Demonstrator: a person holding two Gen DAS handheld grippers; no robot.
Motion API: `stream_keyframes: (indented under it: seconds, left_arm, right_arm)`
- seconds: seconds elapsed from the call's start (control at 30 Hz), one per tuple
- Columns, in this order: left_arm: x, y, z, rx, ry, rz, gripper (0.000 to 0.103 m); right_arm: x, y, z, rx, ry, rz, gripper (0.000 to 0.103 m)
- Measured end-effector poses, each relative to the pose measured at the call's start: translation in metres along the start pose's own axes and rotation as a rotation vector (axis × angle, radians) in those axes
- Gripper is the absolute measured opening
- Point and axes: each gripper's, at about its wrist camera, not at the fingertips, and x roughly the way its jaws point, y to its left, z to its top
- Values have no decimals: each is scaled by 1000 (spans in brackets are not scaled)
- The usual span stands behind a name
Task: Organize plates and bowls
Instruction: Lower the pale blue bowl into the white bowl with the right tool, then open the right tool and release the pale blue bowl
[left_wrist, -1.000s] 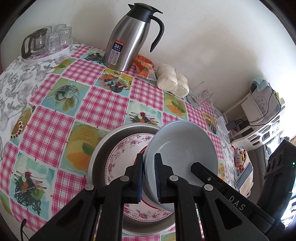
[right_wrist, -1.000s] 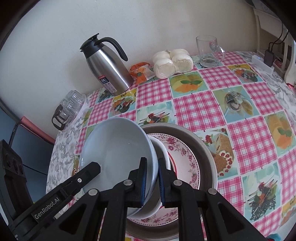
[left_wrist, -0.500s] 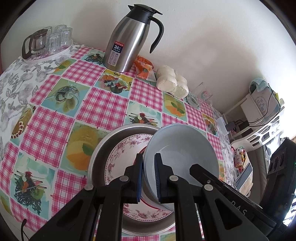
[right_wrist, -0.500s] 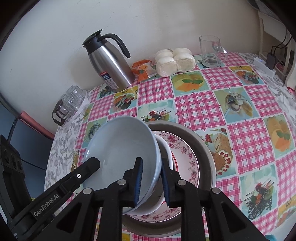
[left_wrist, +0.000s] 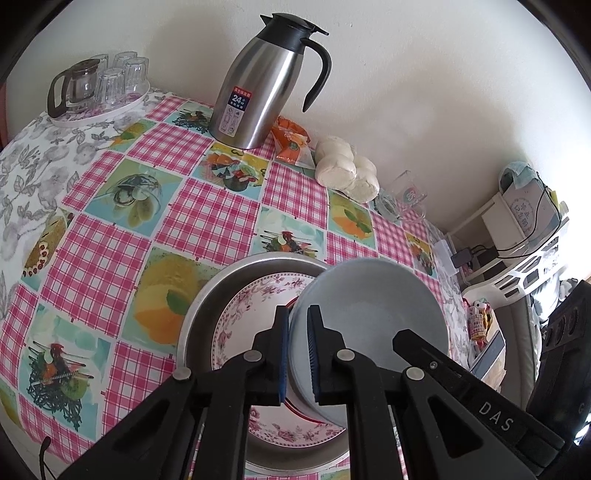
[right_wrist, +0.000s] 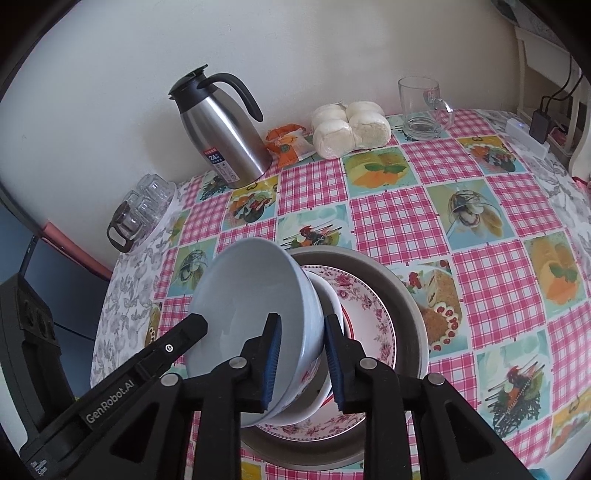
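Observation:
A pale blue-grey bowl (left_wrist: 369, 325) hangs tilted over a stack. My left gripper (left_wrist: 297, 354) is shut on its near rim. In the right wrist view the same bowl (right_wrist: 251, 295) has its rim between the jaws of my right gripper (right_wrist: 301, 362), which are opening, with the left pad clear of the wall. One finger of the left gripper (right_wrist: 192, 325) reaches the bowl's far side. Below it sits a white bowl with a red line (right_wrist: 330, 299), on a floral plate (right_wrist: 369, 314), inside a round metal basin (right_wrist: 402, 288).
Along the wall stand a steel thermos jug (left_wrist: 266, 77), a tray of glasses (left_wrist: 99, 88), an orange packet (left_wrist: 291, 142) and bagged white buns (left_wrist: 347, 170). A glass mug (right_wrist: 421, 107) and a power strip (right_wrist: 524, 136) sit far right. A white rack (left_wrist: 517, 229) stands beyond the table's edge.
The right gripper's jaws have spread apart around the bowl's rim, where they were closed on it. The left gripper keeps its grip, and the bowl has tipped slightly.

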Motion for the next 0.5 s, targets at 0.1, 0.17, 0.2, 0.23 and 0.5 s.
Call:
stream_keyframes:
  seconds: [0.1, 0.17, 0.2, 0.23, 0.5]
  left_arm:
    - [0, -1, 0, 4, -4, -1, 8]
    - [1, 0, 0, 0, 3, -2, 8]
    - [2, 0, -1, -2, 5, -1, 8]
    - [2, 0, -1, -3, 6, -1, 8]
    - [2, 2, 0, -21, 11, -10, 8]
  right_arm:
    - [-4, -3, 2, -1, -23, -20, 34]
    - [-6, -5, 3, 5, -33, -19, 36]
    - [-7, -7, 3, 9, -39, -16, 36]
    - [-8, -8, 4, 13, -41, -12, 36]
    - [-17, -21, 7, 42, -90, 10, 24]
